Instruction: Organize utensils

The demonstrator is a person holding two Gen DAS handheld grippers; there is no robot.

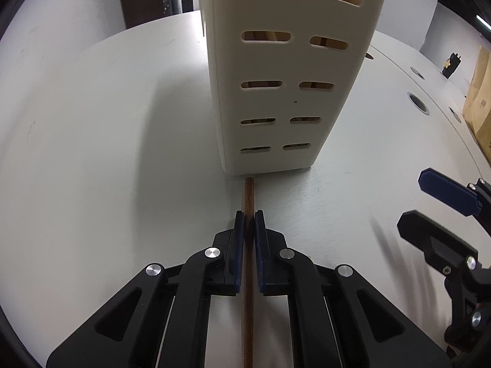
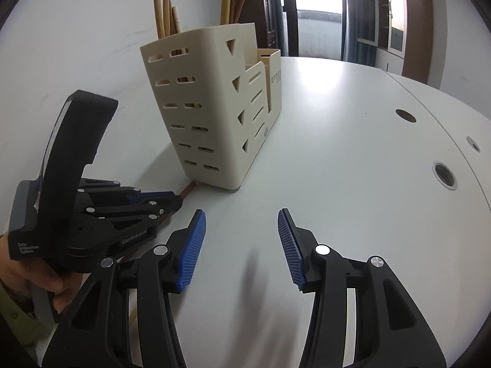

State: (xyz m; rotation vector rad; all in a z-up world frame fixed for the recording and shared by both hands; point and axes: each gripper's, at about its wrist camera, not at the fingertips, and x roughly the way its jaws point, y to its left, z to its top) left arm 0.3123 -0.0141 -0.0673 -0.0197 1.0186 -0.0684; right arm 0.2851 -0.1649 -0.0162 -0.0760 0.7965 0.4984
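Brown wooden chopstick [image 1: 248, 193], flat on the table [image 1: 107, 153], long axis running near-to-far, far tip touching the cream holder [image 1: 276, 101], clamped by the left gripper [image 1: 249, 224]; right gripper [image 2: 242, 230] open, empty, farther right.

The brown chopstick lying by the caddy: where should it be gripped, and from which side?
Grip the chopstick across its thin shaft near the end by the caddy, coming from above along its length. It lies flat on the table; the left gripper is shut there.
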